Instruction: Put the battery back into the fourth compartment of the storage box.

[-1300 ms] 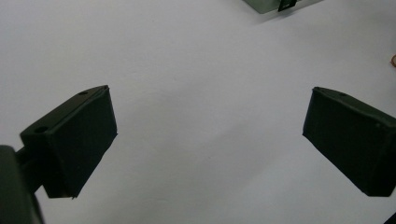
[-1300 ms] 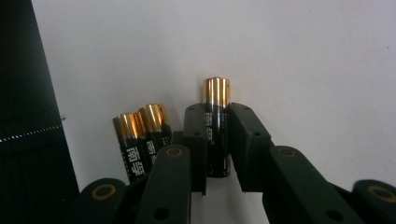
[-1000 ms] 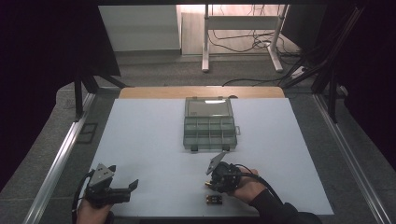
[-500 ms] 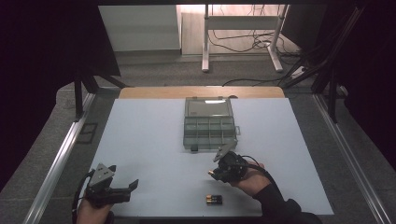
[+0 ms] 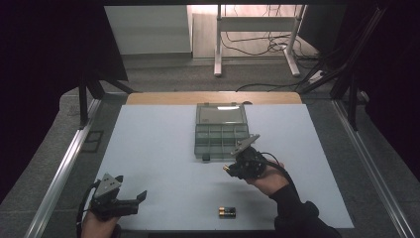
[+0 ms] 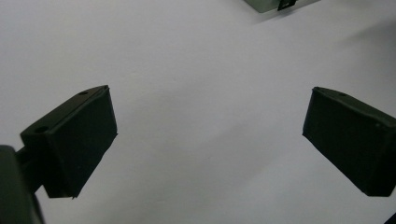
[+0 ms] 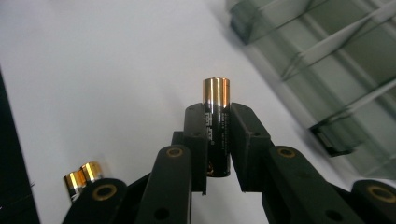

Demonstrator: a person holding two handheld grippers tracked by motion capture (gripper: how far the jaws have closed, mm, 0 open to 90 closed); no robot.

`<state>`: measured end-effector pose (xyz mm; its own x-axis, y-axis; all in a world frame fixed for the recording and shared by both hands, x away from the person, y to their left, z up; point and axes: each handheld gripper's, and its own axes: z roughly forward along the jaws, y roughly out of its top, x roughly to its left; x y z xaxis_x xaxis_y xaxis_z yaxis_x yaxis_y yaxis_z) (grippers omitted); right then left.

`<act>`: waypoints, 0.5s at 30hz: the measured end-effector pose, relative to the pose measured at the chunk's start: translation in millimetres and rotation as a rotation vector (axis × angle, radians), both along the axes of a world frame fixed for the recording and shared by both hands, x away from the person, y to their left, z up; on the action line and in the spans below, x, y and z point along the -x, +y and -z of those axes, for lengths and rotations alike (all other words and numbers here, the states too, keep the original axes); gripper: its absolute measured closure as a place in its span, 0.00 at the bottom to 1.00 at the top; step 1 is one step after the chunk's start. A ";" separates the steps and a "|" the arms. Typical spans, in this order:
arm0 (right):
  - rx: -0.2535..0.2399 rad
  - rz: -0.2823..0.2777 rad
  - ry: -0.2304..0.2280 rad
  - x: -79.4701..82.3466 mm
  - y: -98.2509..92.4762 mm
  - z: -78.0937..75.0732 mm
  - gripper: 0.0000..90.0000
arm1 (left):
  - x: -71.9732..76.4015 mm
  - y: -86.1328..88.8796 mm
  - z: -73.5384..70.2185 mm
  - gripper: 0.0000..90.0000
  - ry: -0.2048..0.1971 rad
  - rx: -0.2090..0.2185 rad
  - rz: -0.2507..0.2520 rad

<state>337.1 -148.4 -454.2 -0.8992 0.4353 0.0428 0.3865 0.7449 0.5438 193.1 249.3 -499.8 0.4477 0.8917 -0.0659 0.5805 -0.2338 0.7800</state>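
Right tool (image 7: 217, 140) clenched on an upright battery (image 7: 216, 126), raised just short of the open compartment box (image 5: 221, 136) at the surface's middle; box lies ahead of it. Left tool (image 5: 130, 202) released, near-left corner, farther away

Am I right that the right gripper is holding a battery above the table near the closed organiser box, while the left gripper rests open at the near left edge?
Not quite: the organiser box is open, its lid laid back and compartments exposed, as the high view shows. The rest holds: the right gripper clamps a battery near it, and the left gripper rests open at the near left edge.
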 end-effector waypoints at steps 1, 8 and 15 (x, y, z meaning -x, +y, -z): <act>-0.002 0.008 -0.001 -2.5 -0.8 -1.2 0.85 | 0.0 0.1 0.0 0.04 -0.001 -0.001 0.000; -0.009 0.053 -0.015 -20.4 -5.2 -7.9 0.85 | -0.1 0.0 0.0 0.04 0.000 0.000 0.000; -0.001 0.094 -0.037 -37.5 -8.2 -14.6 0.85 | -0.4 0.0 0.1 0.04 0.002 0.001 0.001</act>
